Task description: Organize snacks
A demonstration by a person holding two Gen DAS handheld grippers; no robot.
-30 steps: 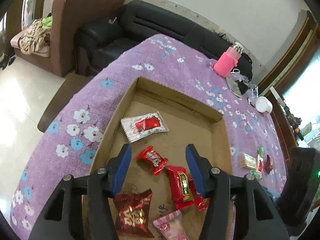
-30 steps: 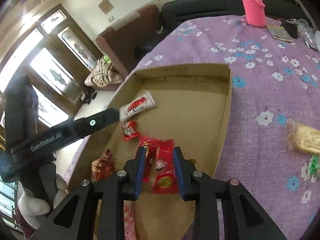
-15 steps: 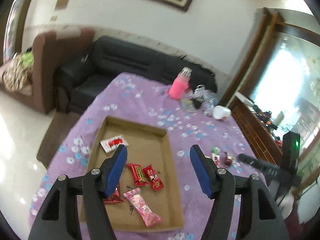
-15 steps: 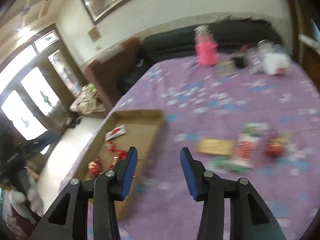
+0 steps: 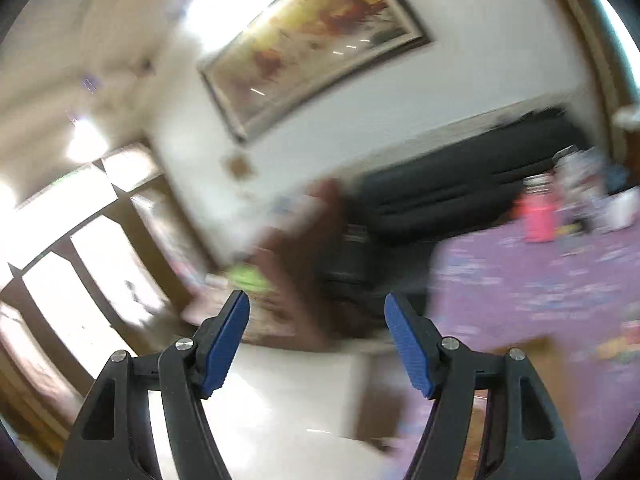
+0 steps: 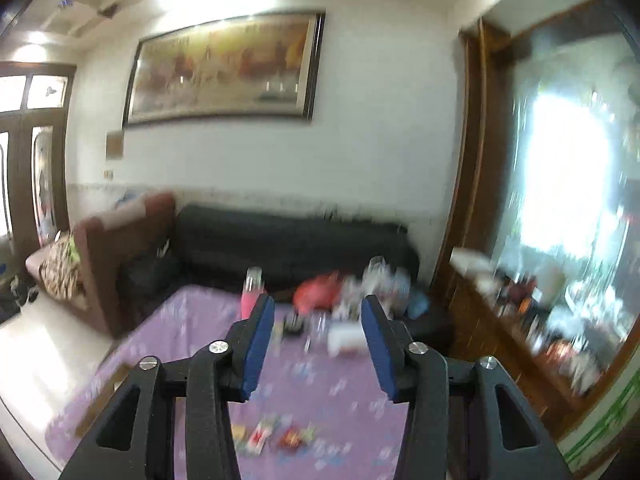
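Both claws gape, released and empty — the blurred, bright-wrapped loose snack packets (image 6: 276, 436) lie on the purple floral-clothed table (image 6: 192, 332) below the right claw (image 6: 318, 344), nearer it than the left claw (image 5: 316, 344).

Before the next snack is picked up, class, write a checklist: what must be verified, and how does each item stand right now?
1. Left tool open and holding nothing: ok.
2. Right tool open and holding nothing: ok.
3. Loose snacks in the right view, on the table: ok.
4. Left tool aimed at the snacks: not ok, it faces the sofa.
5. Box contents: cannot tell, box mostly out of view.
6. Pictures sharp: not ok, blurred.
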